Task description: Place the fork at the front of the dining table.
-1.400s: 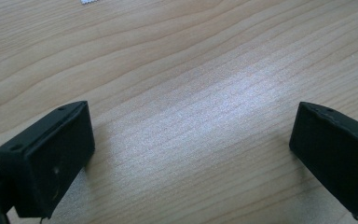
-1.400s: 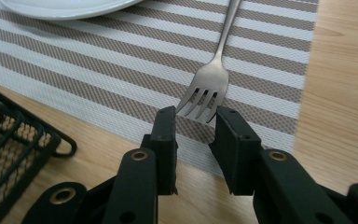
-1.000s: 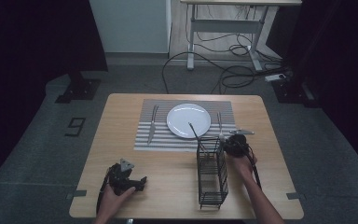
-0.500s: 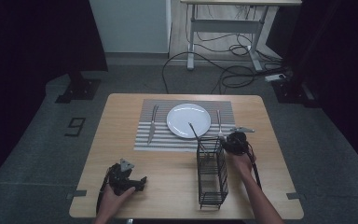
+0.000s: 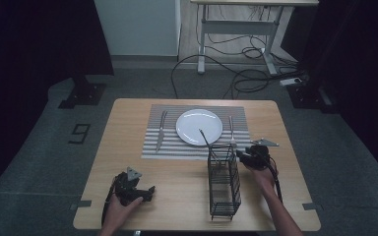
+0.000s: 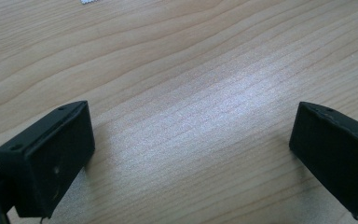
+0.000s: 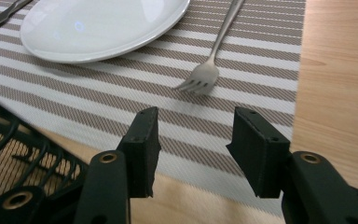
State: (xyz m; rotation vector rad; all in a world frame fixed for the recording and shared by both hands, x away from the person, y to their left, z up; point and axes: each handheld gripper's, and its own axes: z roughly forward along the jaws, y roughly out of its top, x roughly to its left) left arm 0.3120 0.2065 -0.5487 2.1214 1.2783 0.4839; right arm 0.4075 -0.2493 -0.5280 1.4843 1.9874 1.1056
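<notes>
While lying tines toward the person on the striped placemat (image 7: 242, 60), just right of the white plate (image 7: 98, 28), sitting a fork (image 7: 214, 56) straight ahead of the right tool (image 7: 193, 149), a little beyond its tips and untouched. Standing apart, that tool's two black jaws, with nothing between them but placemat. Hovering low over the placemat's near right edge, at the far right corner of a black wire cutlery basket (image 5: 223, 182). Standing upright on the wooden worktop (image 5: 187, 189) between the two hands, that basket, with one utensil leaning out of its far end toward the plate; cannot tell which kind. Lying on the placemat left of the plate, a knife (image 5: 161, 130).

Resting at the near left of the worktop, well apart from the basket and the place setting, the left tool (image 5: 147, 192), gripped by the person's left hand (image 5: 120, 209). Spreading wide in the left gripper view, its jaws, facing bare wood grain and clamping nothing.
</notes>
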